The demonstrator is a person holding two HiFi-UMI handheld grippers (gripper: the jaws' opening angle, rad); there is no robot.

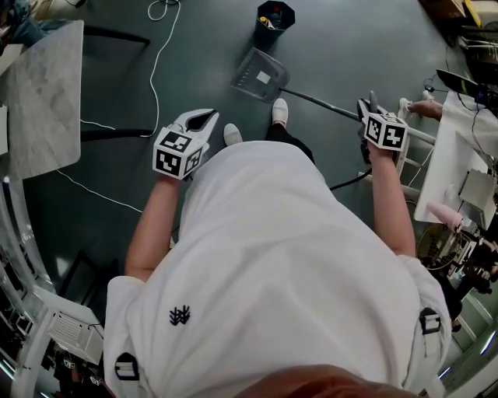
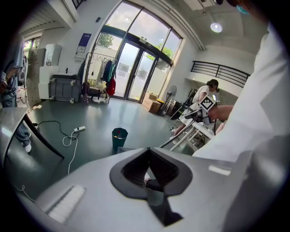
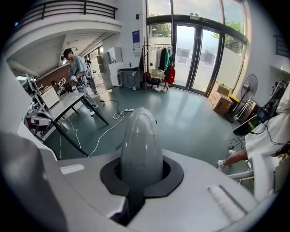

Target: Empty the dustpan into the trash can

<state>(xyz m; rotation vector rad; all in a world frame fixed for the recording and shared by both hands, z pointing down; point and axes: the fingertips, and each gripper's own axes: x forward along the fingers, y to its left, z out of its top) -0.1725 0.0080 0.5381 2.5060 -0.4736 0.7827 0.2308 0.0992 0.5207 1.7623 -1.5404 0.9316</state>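
dustpan [image 1: 261, 75] between the shoes [image 1: 279, 111] and the trash can [image 1: 275, 19], table [image 1: 43, 93] well off left

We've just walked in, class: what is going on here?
A person in a white shirt stands holding a gripper in each hand. The right gripper is shut on the long handle of the dustpan, whose pan is beside the dark trash can, not over it. The left gripper is shut on nothing, held out in front. The dustpan has not yet been tipped into the can.
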